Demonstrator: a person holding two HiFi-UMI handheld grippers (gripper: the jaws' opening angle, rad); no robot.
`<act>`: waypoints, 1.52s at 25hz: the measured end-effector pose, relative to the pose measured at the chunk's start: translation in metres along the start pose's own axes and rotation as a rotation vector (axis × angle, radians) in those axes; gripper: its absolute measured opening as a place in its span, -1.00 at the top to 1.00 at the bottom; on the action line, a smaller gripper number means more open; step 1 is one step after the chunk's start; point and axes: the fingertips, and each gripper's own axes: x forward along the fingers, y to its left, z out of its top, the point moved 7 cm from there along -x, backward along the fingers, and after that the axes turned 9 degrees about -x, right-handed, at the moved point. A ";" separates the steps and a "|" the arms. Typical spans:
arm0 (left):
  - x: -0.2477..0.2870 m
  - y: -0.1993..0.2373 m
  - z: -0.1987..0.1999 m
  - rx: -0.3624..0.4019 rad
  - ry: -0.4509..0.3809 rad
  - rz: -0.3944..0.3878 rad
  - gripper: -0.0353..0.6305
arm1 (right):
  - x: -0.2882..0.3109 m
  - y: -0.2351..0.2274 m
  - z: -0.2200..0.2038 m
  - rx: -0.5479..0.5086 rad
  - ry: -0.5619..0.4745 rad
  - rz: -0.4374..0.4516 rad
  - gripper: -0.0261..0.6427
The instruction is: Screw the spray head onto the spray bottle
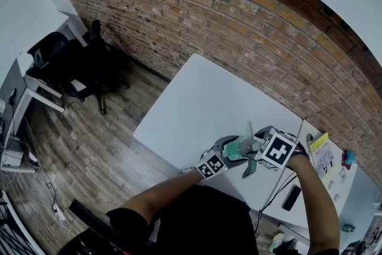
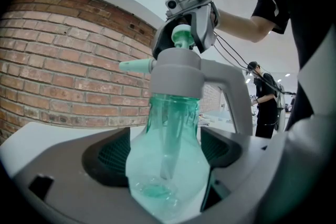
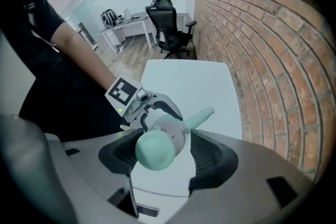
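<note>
Up close, the left tongs (image 2: pixel 168 157) clamp the green bottle (image 2: pixel 171 113) upright over the worktop (image 1: pixel 203 101); the right tongs (image 3: pixel 157 150), pointing down, grip the head (image 2: pixel 177 73) sitting on its neck. Behind runs a brick wall (image 1: pixel 239 21).
</note>
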 end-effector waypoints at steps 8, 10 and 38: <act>-0.001 0.000 -0.001 0.000 0.003 -0.007 -0.35 | -0.026 0.025 0.007 -0.475 0.011 0.080 0.14; -0.001 0.000 -0.001 -0.001 0.003 -0.007 -0.35 | -0.027 0.026 0.004 -0.580 0.078 0.088 0.14; -0.002 0.001 0.000 -0.001 0.006 -0.003 -0.35 | 0.011 0.022 0.004 -1.002 0.229 0.066 0.14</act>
